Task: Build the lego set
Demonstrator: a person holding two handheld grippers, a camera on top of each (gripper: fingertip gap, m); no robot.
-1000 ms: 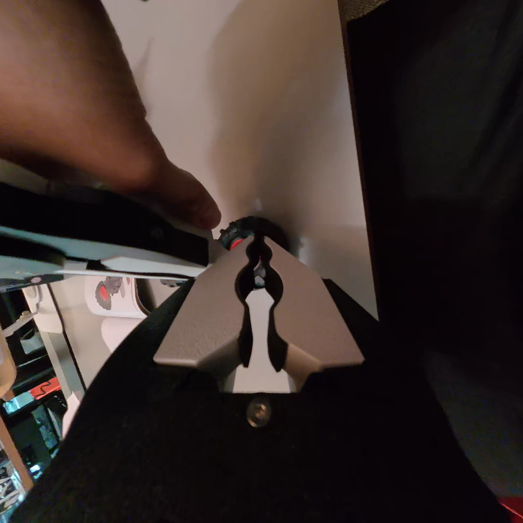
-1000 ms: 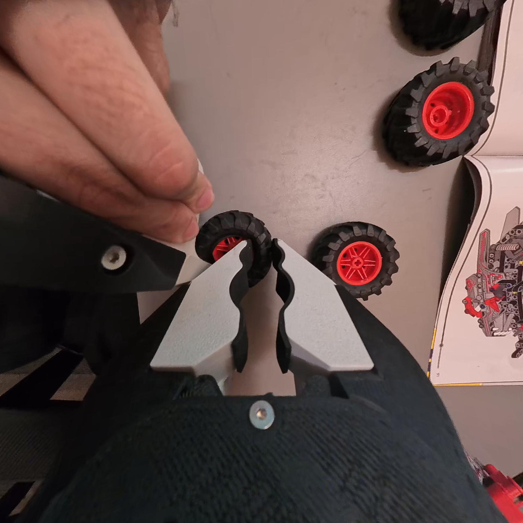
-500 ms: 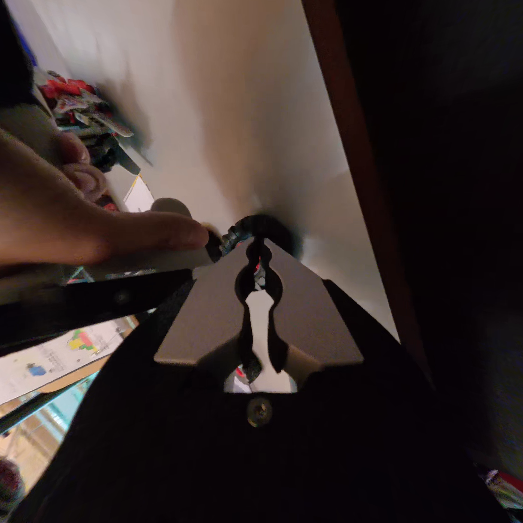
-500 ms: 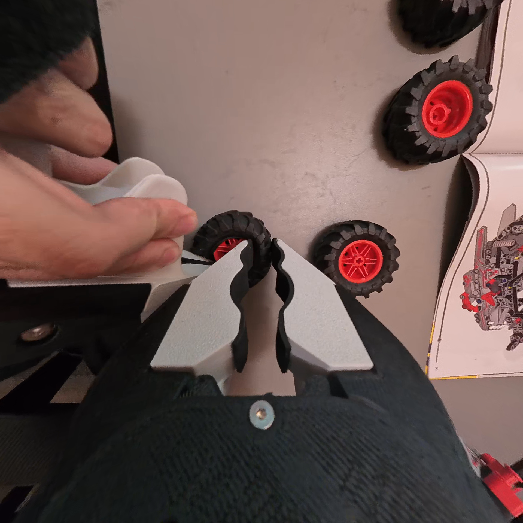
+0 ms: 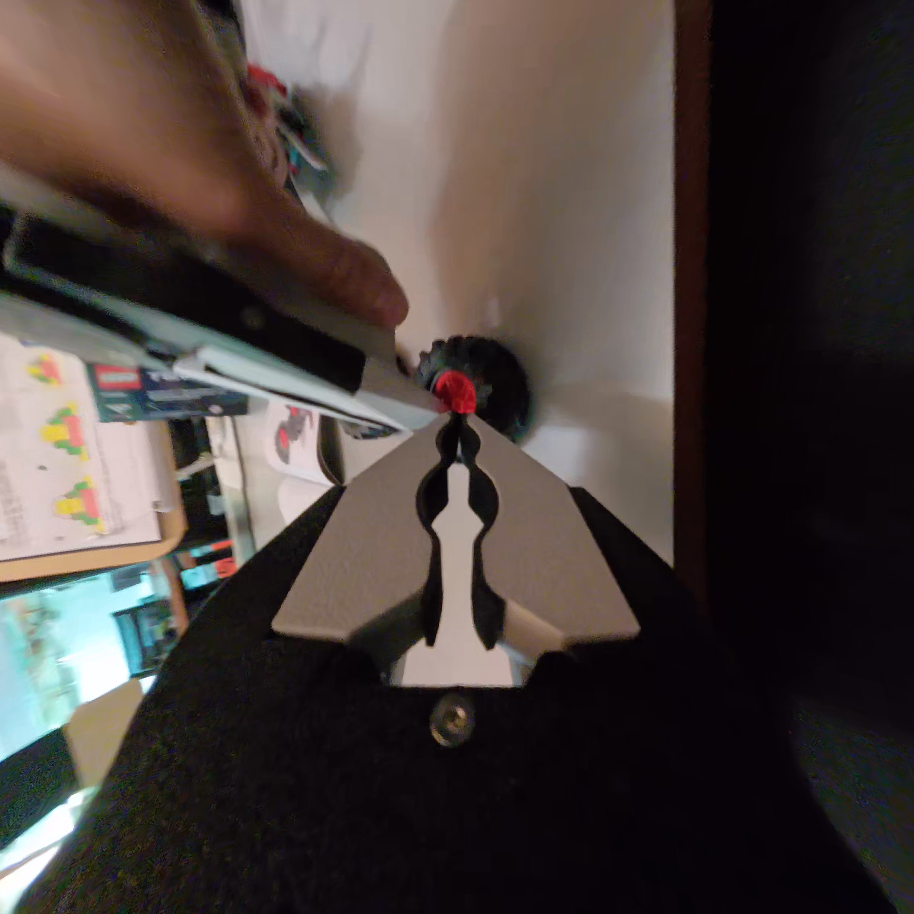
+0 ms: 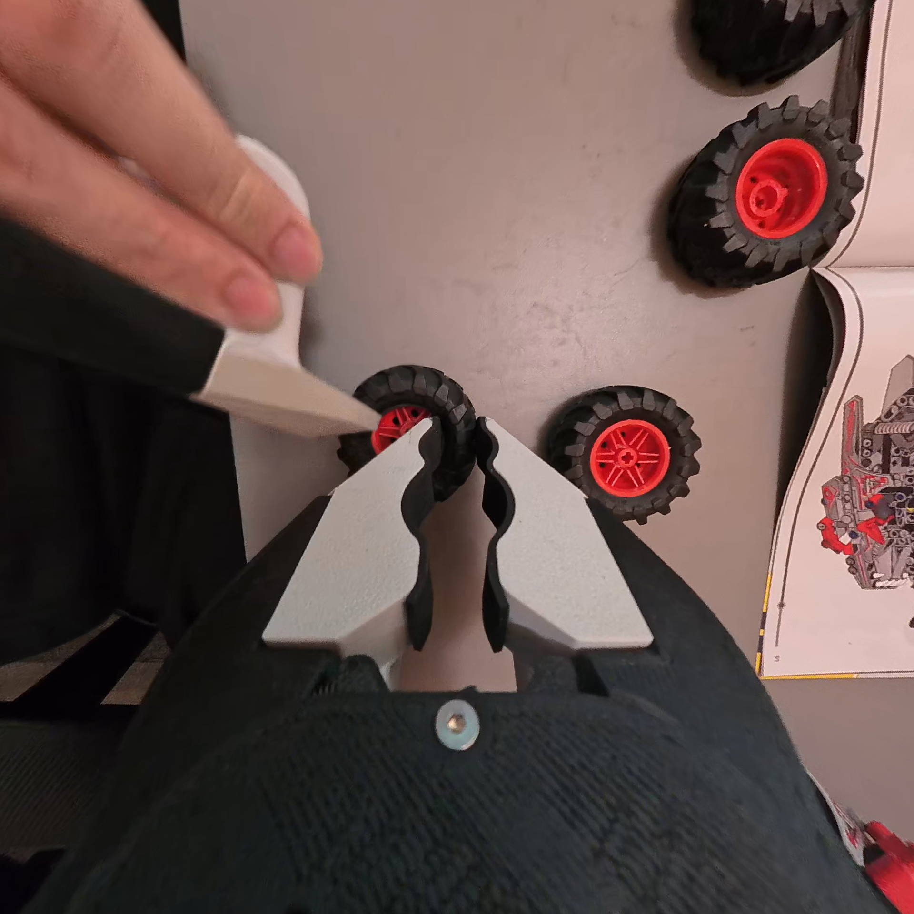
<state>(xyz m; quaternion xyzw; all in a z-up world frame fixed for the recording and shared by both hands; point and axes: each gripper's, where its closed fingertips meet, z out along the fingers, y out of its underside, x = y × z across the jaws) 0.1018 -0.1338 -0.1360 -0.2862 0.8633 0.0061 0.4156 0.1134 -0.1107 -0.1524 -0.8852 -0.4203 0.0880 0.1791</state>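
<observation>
The grey matte tabletop (image 6: 494,198) carries everything, and places are given from the small black-tyred wheel with a red spoked hub (image 6: 435,405), which stands on edge near the table's left border. To its right, well apart, an open printed instruction booklet (image 6: 841,494) lies flat. Above and to the right of the small wheel a large black knobbly wheel with a red dished hub (image 6: 771,193) is seen, and just beside it on the right a medium black treaded wheel with a red spoked hub (image 6: 628,455).

The right gripper (image 6: 457,425) is clenched across the small wheel's tyre, one jaw inside the rim and one outside. The left gripper (image 5: 457,420) comes in from the wheel's left, its jaws nearly closed at the red hub (image 5: 455,390); whether anything is pinched there cannot be told.

The wheel is judged light. Its rubber tyre should yield slightly and grip well, while the hard plastic hub is stiff and smoother. The tread is judged the surest place to be held, leaving the hub's centre hole free.
</observation>
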